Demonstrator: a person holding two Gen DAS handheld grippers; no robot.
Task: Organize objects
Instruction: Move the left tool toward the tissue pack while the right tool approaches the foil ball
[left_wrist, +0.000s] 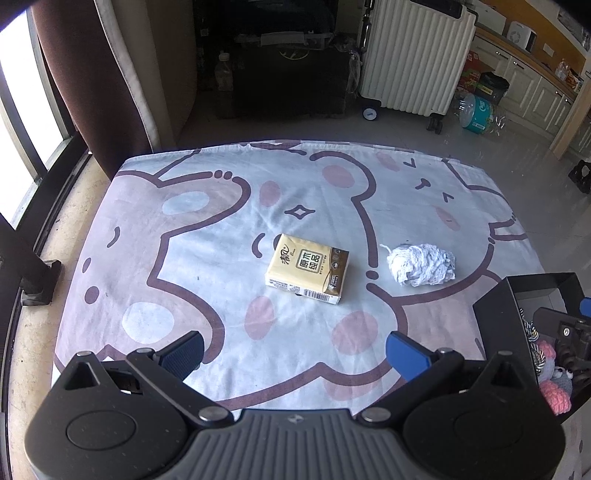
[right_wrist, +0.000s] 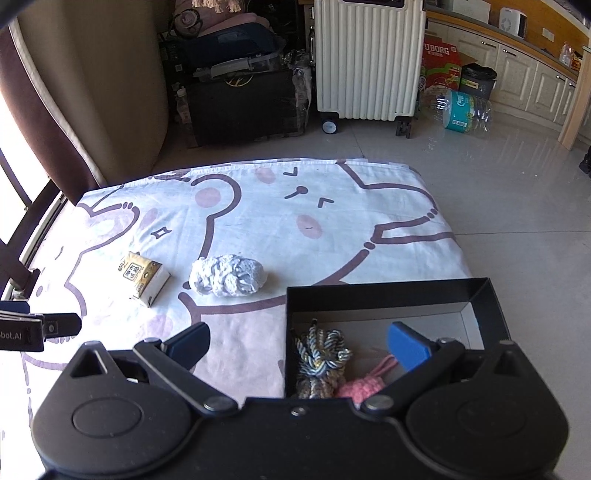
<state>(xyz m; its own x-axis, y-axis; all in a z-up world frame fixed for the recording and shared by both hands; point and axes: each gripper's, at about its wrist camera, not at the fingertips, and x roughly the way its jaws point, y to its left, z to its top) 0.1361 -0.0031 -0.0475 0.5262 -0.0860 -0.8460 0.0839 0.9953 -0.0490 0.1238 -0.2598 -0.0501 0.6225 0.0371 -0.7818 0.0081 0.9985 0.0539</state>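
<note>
Soft white rag lies at one o'clock of the left claw (wide open, empty); light and squashy, grip its middle. Right claw is open too.

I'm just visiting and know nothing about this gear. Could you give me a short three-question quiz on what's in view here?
1. True or false: the tissue pack is already inside the black box.
2. Which lies nearer the black box on the sheet: A) the tissue pack, B) the white rope bundle?
3. Fill in: the left hand-held gripper and the right hand-held gripper both have their jaws ____.

Key: 1. False, it lies on the sheet. 2. B. 3. open, holding nothing.
</note>
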